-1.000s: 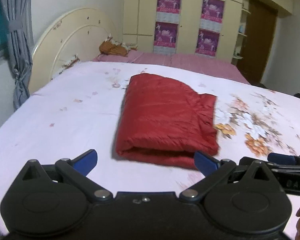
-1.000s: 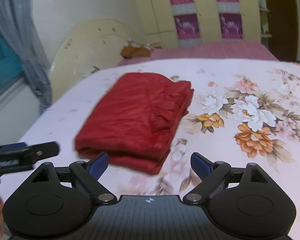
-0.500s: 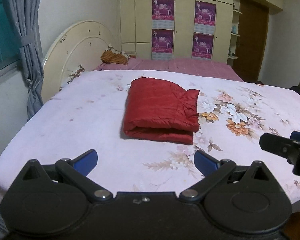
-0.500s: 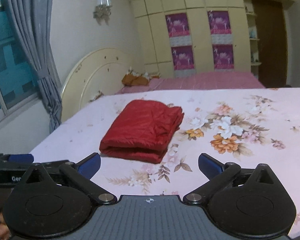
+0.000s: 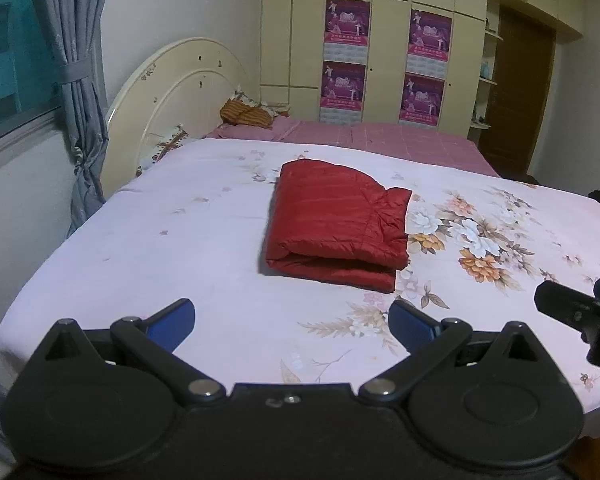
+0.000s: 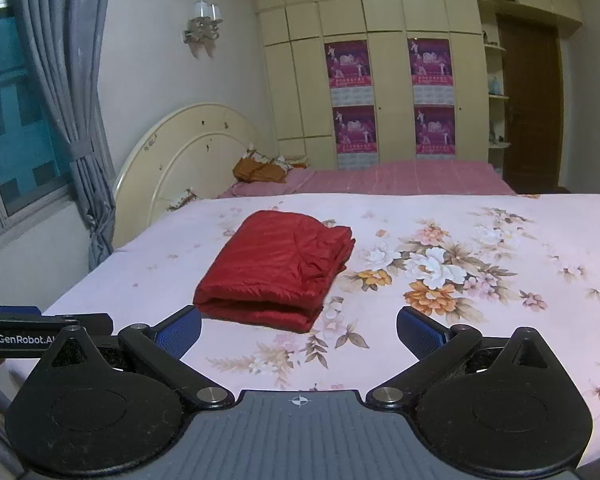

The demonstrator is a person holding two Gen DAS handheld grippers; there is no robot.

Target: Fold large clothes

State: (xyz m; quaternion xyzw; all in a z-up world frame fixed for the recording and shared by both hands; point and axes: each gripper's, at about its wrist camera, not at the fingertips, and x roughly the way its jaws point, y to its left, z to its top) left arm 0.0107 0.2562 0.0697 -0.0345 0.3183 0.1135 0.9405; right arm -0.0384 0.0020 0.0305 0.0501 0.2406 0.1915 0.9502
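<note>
Garment: red quilted jacket point(image 5: 336, 222) lies folded into a compact rectangle on the bed sheet point(image 5: 148, 248), ahead of both grippers and clear of them; doubled fold edge faces the cameras, loose layers stacked along the side nearer the floral print point(image 6: 432, 276).
Left gripper point(image 5: 291, 317): jaws spread wide, nothing between the blue pads point(image 5: 172, 318); jacket sits beyond its tips, slightly to its right side.
Right gripper point(image 6: 299, 325): jaws have just been opening and now stand fully apart, empty; jacket lies ahead and to its left side, near corner just past the left pad in this view.
Task stage (judgement): fold looks finished, both tools are off the cloth.
Risk 1: slick padded fabric may spring back; top layer could creep open along the stacked side with no weight on it.
Risk 2: any re-approach with a wide-open jaw could snag the near fold edge and drag the bundle across the smooth sheet, skewing it.
Risk 3: pinching only the top layer on a lift would peel the stack apart; cause would be a shallow bite at the doubled edge.
Risk 4: the two grippers are close side by side; each shows at the edge of the other's view, so a crossing move could knock them together.
Unknown: underside of bundle and sleeve tuck not visible.
</note>
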